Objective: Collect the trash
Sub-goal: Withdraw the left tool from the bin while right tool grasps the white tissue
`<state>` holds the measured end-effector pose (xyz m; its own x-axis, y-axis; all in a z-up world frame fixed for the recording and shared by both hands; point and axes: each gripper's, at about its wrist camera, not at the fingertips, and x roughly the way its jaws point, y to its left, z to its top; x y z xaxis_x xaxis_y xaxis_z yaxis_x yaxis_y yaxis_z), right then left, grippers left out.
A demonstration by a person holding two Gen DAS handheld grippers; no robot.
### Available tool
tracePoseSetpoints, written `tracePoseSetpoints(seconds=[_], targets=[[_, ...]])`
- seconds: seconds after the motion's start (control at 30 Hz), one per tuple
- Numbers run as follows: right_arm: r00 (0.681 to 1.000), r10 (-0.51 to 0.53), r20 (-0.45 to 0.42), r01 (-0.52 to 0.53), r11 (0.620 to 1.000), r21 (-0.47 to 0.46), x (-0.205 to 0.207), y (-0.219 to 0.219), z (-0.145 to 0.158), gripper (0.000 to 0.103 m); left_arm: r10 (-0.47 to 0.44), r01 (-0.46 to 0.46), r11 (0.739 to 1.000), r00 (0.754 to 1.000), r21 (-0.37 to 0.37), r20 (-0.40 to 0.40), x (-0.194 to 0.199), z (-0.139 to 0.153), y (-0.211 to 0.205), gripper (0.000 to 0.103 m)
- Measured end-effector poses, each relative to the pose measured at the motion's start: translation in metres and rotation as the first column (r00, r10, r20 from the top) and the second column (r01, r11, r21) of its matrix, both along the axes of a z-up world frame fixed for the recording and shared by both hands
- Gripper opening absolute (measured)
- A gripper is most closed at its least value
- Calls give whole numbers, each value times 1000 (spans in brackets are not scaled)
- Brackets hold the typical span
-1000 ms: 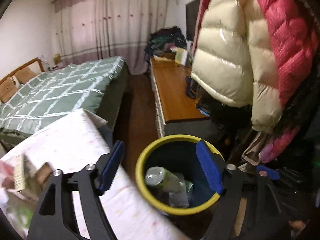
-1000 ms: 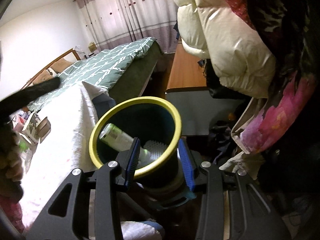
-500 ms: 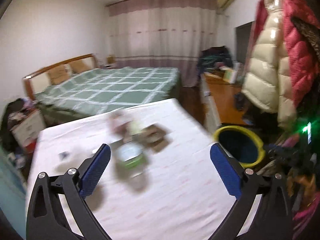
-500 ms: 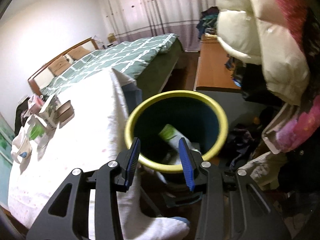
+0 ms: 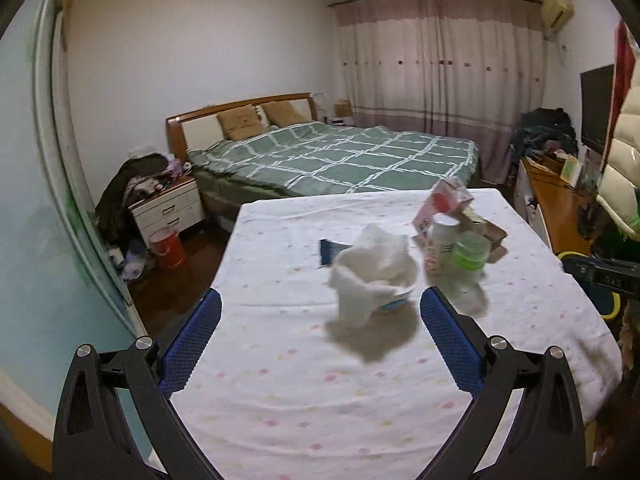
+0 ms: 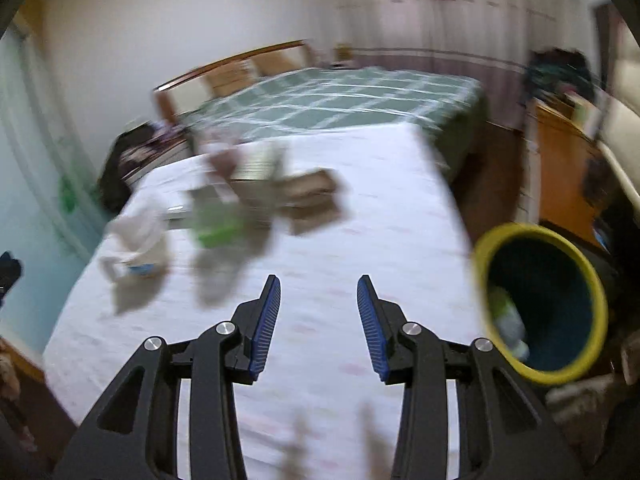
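Both claws have swung from the yellow-rimmed bin [image 6: 540, 308] at right toward the tabletop [image 5: 360, 380]; left claw [image 5: 320, 344] gapes empty before the tissue-stuffed cup [image 5: 376, 276], right claw [image 6: 319, 324] partly spread, empty

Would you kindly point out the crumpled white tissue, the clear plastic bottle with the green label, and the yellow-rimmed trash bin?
crumpled white tissue [image 5: 374, 270], left wrist view, on the middle of the wad.
clear plastic bottle [image 5: 470, 252], left wrist view, on its green label.
yellow-rimmed trash bin [image 6: 596, 280], right wrist view, on the yellow rim's far side.
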<state>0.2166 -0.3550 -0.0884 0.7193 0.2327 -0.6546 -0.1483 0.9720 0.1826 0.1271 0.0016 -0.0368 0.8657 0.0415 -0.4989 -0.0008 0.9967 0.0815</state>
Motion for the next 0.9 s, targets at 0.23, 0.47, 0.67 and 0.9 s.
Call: tracePoseSetpoints(seconds=[0.23, 0.47, 0.67, 0.9], targets=[[969, 247, 10, -247, 969, -20, 23, 115, 17, 38, 52, -52, 999, 999, -9, 1, -7, -6, 24, 98], [938, 345, -24, -345, 938, -20, 57, 191, 18, 38, 94, -94, 995, 996, 23, -8, -14, -16, 42, 98], [940, 337, -55, -339, 940, -31, 92, 230, 9, 38, 107, -107, 994, 994, -3, -21, -12, -20, 55, 98], [946, 306, -110, -312, 949, -49, 118, 249, -9, 38, 98, -99, 995, 994, -19, -45, -8, -28, 58, 98]])
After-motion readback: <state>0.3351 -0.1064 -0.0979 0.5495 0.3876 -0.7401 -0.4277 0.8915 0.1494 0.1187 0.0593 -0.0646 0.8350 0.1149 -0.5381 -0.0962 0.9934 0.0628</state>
